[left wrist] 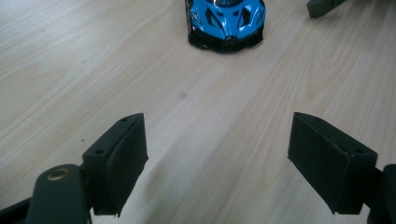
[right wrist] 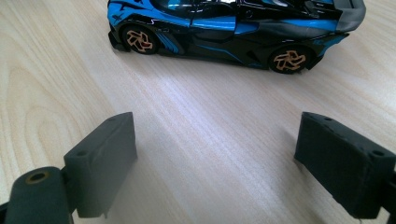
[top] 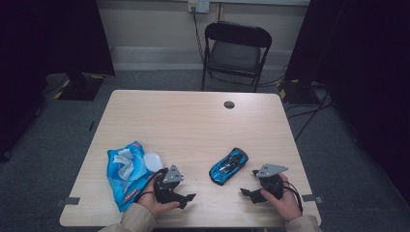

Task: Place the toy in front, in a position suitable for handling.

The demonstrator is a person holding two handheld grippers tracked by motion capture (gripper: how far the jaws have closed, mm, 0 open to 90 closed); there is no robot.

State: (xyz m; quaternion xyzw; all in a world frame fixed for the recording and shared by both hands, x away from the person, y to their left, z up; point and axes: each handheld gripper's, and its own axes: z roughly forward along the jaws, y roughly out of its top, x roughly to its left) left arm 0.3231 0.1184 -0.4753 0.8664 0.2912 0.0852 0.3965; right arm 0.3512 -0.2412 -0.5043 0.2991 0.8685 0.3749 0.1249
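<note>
A: What's the surface like?

B: A pale wood-grain desk (top: 193,116) with a round cable hole (top: 229,104) near its far edge, on grey carpet. A black folding chair (top: 235,52) stands at 12 o'clock against a light wall, with dark curtains either side.

A: And the blue toy car (top: 228,166)?

B: On the desk between the grippers, toward 5 o'clock of the desk's middle. A blue wipes packet (top: 125,171) lies at 7 o'clock.

A: The fingers?

B: Left gripper (top: 181,199) and right gripper (top: 247,193) both released, spread wide, holding nothing, near the car.
</note>
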